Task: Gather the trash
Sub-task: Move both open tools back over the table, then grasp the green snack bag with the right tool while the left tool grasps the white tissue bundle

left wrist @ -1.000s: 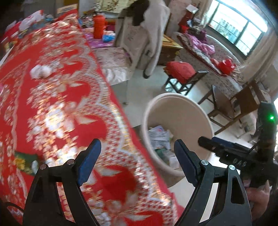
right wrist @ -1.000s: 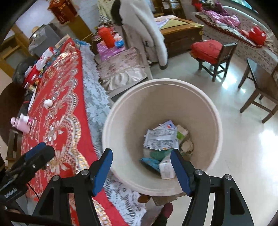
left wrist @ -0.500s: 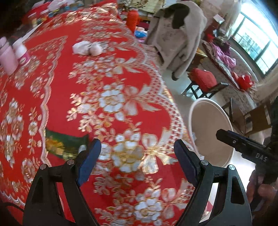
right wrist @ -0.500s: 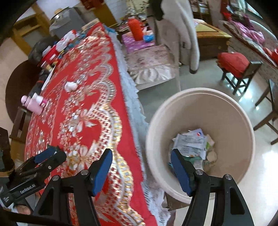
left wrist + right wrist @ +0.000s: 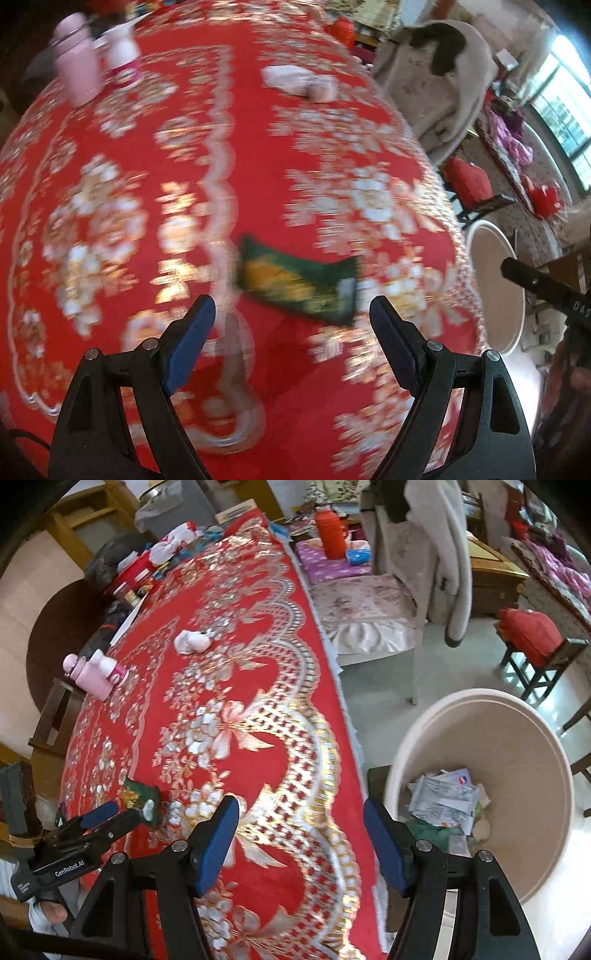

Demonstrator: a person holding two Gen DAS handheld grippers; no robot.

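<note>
Item one, far left of the worktop (image 5: 258, 686): pink bottle (image 5: 90, 674) with a small white-and-pink one touching it, upright; not trash, and a wide sweep of my arm could topple them. Item two, my left gripper (image 5: 291, 325): blue pads apart, nothing between them, poised above the green wrapper (image 5: 297, 282), which lies flat on the red cloth just ahead of the fingertips. Risk, as I judge it: the wrapper is thin and flat, so the pads may close over it and pinch the embroidered cloth instead, dragging cloth and bottles. The left view is blurred, so my aim may be off. Item three, crumpled white tissue (image 5: 192, 642), further up the worktop, well apart from the wrapper; uncollected. Item four, my right gripper (image 5: 299, 834): pads apart, empty, over the worktop's lace edge. Item five, beige bin (image 5: 491, 716), on the floor beside the worktop, paper trash already inside; a light wrapper released from too far out could miss the rim.
</note>
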